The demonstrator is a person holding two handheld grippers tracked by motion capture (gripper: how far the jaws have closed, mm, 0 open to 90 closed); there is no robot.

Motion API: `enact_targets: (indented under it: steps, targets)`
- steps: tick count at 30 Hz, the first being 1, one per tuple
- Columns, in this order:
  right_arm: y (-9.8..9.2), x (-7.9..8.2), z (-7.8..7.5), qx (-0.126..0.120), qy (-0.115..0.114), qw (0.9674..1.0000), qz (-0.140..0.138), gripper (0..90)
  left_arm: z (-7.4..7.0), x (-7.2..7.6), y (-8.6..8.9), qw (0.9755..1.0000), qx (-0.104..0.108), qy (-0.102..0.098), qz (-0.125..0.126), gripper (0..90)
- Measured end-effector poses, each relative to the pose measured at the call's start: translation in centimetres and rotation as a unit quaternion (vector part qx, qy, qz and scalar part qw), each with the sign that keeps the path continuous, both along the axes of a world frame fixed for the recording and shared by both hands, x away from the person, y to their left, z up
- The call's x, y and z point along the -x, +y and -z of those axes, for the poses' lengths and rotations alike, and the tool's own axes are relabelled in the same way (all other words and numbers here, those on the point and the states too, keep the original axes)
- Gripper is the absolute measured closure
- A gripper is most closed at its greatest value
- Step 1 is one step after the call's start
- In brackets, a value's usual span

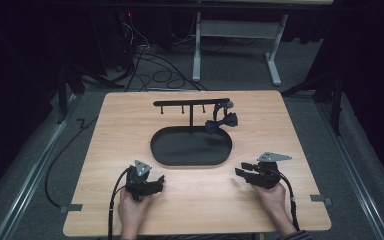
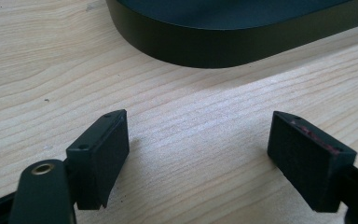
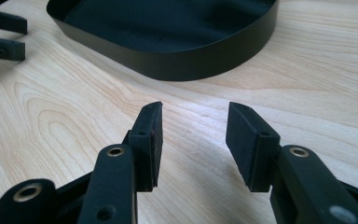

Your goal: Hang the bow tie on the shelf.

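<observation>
Dark bow tie [image 1: 221, 122] is left hanging on the thin black rack, behind the black oval tray [image 1: 156, 148]. Both grippers [image 1: 152, 183] [image 1: 243, 169] are held spread, empty, before the tray; a reach is needed next.

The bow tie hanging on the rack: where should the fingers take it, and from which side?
Grip the bow tie at its narrow centre knot, coming from the near side over the tray. It hangs from the rack, wings spread sideways, so the knot looks the slimmest, firmest part.
</observation>
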State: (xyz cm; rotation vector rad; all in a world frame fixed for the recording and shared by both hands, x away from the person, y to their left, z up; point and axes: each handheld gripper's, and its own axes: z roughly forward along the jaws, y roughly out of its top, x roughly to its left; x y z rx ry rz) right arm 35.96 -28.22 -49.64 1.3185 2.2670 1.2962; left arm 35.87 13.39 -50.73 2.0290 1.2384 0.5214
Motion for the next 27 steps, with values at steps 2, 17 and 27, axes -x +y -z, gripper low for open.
enact_targets:
  steps: [2, 17, 27]
  targets:
    - [0.3, 0.0, 0.1, 0.007, 0.001, 1.0000, -0.003, 57.8, 0.0, 0.0, 0.0, 1.0000, 0.000, 0.000, 0.000, 21.0]
    - [2.0, 0.2, 0.5, 0.073, -0.004, 0.9973, -0.007, 53.1, 0.0, 0.0, 0.0, 1.0000, 0.000, 0.000, 0.000, 21.0]
    - [3.1, 0.7, 0.6, 0.128, -0.033, 0.9910, -0.023, 44.0, 0.0, 0.0, 0.0, 1.0000, 0.000, 0.000, 0.000, 21.0]
